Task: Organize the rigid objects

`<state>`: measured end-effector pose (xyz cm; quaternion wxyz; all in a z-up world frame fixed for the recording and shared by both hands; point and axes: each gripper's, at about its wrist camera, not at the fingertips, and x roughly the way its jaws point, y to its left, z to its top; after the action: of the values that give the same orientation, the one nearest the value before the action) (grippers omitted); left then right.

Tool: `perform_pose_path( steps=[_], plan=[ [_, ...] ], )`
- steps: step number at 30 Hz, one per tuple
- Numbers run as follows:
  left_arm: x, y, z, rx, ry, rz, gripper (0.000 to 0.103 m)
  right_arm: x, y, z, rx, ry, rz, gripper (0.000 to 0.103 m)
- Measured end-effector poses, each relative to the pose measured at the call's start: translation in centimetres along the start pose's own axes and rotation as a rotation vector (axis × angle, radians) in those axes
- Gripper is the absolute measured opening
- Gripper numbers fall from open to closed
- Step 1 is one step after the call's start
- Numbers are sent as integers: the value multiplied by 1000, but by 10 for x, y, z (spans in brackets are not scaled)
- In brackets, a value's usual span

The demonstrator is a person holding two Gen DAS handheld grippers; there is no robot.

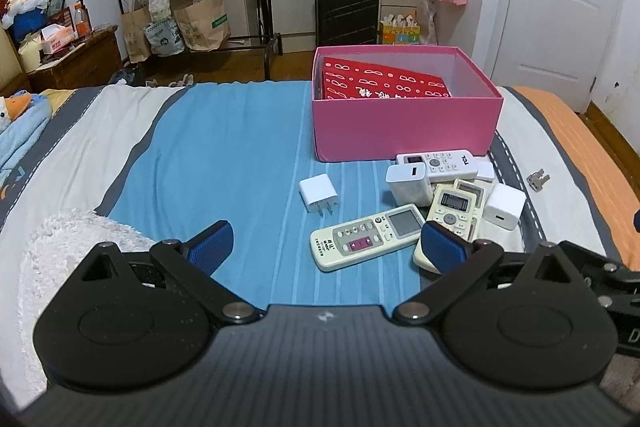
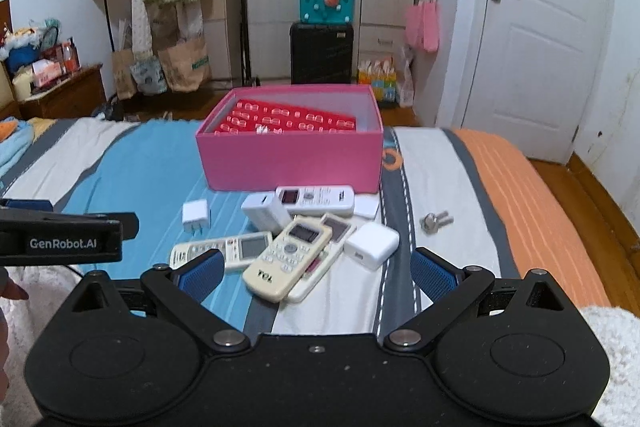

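A pink box point(image 1: 404, 129) point(image 2: 294, 163) stands on the bed with a red patterned box point(image 1: 380, 79) inside. In front of it lies a pile of remotes and white chargers: a cream remote point(image 1: 368, 237) point(image 2: 222, 251), a TCL remote point(image 2: 288, 259), a white TCL remote point(image 1: 438, 165) point(image 2: 316, 199), a plug charger point(image 1: 318, 193) point(image 2: 196, 214), a cube charger point(image 1: 505, 207) point(image 2: 372, 241). My left gripper point(image 1: 326, 245) is open just before the cream remote. My right gripper point(image 2: 316, 273) is open before the TCL remote.
Keys point(image 1: 538, 179) point(image 2: 435, 221) lie on the bed right of the pile. A white fluffy blanket point(image 1: 72, 247) lies at the near left. The left gripper's body point(image 2: 60, 235) shows at the left of the right wrist view. The bed's orange edge point(image 2: 532, 211) runs at the right.
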<state>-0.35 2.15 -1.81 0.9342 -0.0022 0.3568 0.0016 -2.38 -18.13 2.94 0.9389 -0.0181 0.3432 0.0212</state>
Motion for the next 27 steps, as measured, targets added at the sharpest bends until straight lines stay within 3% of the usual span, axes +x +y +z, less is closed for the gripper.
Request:
perform_pose_path(
  steps=[27],
  plan=[
    [3,-2,-3,5,20,0,102,0,5,0,-21,-6,-9,101]
  ],
)
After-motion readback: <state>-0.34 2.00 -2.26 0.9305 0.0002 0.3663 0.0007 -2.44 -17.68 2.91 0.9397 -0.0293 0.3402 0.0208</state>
